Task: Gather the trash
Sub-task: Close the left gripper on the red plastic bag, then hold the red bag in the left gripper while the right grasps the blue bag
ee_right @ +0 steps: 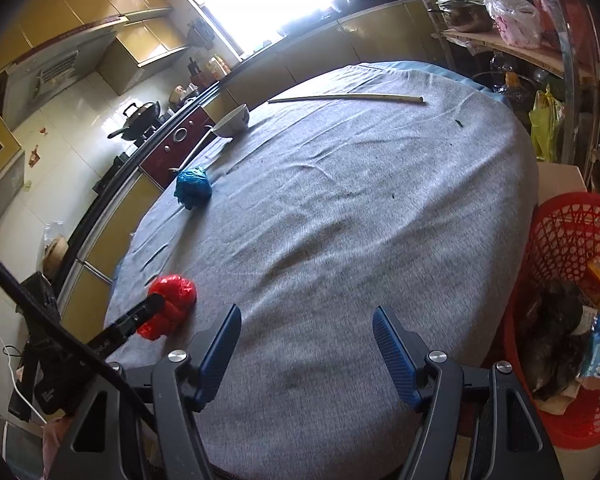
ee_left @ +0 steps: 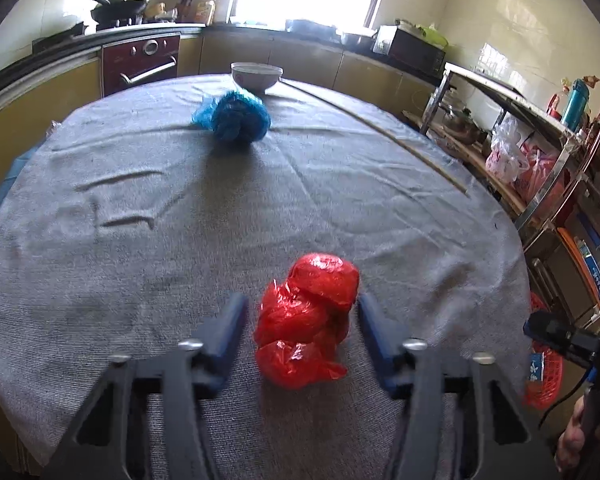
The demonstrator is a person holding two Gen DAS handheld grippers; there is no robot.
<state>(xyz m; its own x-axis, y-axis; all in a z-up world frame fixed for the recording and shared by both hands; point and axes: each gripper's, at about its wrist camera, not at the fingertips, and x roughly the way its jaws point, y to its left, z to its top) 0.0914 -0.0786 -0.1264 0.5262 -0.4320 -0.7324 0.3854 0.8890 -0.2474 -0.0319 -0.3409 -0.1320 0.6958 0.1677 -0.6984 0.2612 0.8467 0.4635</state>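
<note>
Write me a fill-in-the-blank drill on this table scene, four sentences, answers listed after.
1. The crumpled bag between the jaws of the left gripper is ____.
2. The blue bag lies nearest the white ____.
3. The red basket stands beside the table and already holds ____.
4. The jaws of the right gripper hold ____.

Answers: red; bowl; trash; nothing

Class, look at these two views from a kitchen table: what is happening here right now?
A person with a gripper in each hand is clearing trash off a grey-clothed table. The left gripper straddles a crumpled red plastic bag, its jaws not visibly pressing on it yet. The right gripper hangs open and empty over the cloth. A crumpled blue plastic bag, a bowl and a long stick remain on the table. A red basket beside the table already holds rubbish.
</note>
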